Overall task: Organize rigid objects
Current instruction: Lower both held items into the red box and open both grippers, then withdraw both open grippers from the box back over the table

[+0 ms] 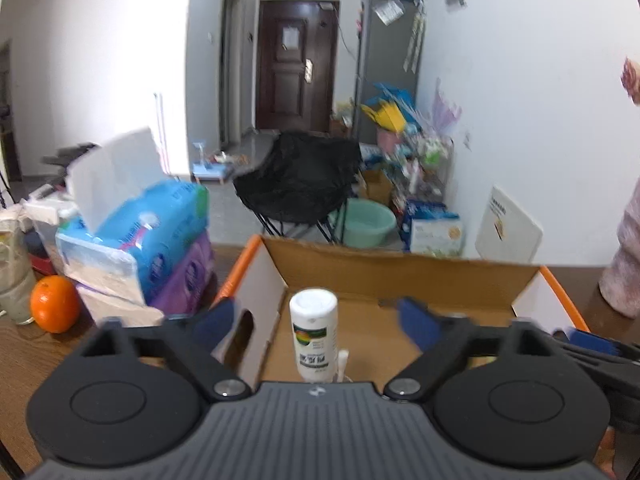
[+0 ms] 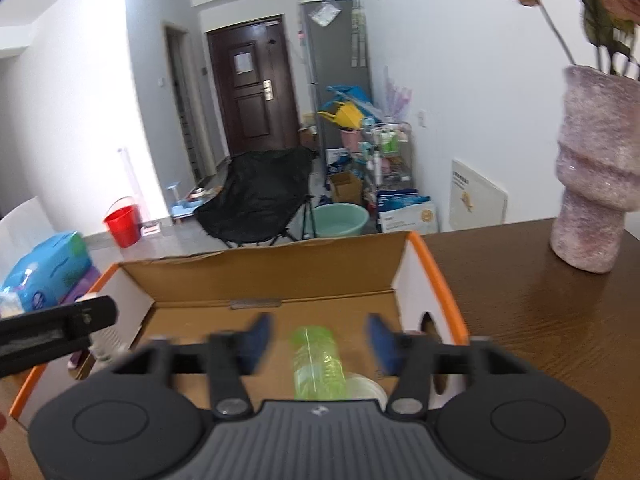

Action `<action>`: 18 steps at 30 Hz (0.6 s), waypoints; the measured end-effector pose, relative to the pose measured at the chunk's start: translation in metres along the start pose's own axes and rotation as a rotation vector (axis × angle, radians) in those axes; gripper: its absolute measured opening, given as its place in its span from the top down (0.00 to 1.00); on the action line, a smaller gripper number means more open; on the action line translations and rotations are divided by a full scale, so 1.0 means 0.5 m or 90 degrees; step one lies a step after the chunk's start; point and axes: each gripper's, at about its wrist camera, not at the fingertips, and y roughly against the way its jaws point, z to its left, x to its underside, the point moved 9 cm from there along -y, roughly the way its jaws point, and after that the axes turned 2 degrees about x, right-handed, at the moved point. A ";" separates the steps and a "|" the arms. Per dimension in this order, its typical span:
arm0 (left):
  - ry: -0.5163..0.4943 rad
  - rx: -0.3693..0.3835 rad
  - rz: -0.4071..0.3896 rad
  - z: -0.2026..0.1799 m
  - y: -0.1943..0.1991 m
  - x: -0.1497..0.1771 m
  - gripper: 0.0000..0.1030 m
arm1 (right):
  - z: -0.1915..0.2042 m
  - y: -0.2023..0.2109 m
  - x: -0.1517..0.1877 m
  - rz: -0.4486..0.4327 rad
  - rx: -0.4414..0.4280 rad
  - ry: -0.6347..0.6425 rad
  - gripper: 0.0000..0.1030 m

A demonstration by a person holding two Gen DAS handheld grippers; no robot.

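A dark wooden table [image 2: 552, 320] carries an open cardboard box [image 1: 400, 276] with orange edges, tissue packs [image 1: 160, 236] and an orange [image 1: 54, 304] to its left and a pink vase [image 2: 592, 184] to its right. Both items already stand or lie inside the box, so lifting each tool straight out without knocking them seems wise. The left gripper [image 1: 316, 320] is spread wide around the upright white bottle [image 1: 314, 332], pads apart from it; the right gripper [image 2: 318, 340] is spread beside the lying green bottle [image 2: 318, 364], holding nothing.

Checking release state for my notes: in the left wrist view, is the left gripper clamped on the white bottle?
No. The left gripper stands wide open, with the white bottle upright and untouched between its fingers inside the cardboard box.
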 end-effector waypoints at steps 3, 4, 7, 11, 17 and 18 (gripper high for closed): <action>-0.008 -0.010 -0.002 0.008 0.007 -0.002 0.00 | -0.013 0.003 -0.003 -0.011 0.018 -0.008 0.17; -0.004 -0.012 -0.003 0.012 0.009 -0.003 0.00 | -0.014 0.002 -0.002 -0.008 0.016 -0.009 0.16; 0.003 -0.015 0.001 0.020 0.010 -0.004 0.00 | -0.016 0.001 0.002 -0.002 0.015 -0.013 0.05; 0.005 -0.016 0.004 0.030 0.015 -0.003 0.00 | -0.017 0.004 0.000 -0.005 0.019 -0.010 0.03; 0.007 -0.013 0.001 0.029 0.027 -0.002 0.00 | -0.022 0.019 0.002 -0.009 0.026 0.003 0.02; 0.006 -0.012 0.000 0.028 0.029 -0.002 0.00 | -0.027 0.021 0.001 -0.010 0.029 -0.001 0.02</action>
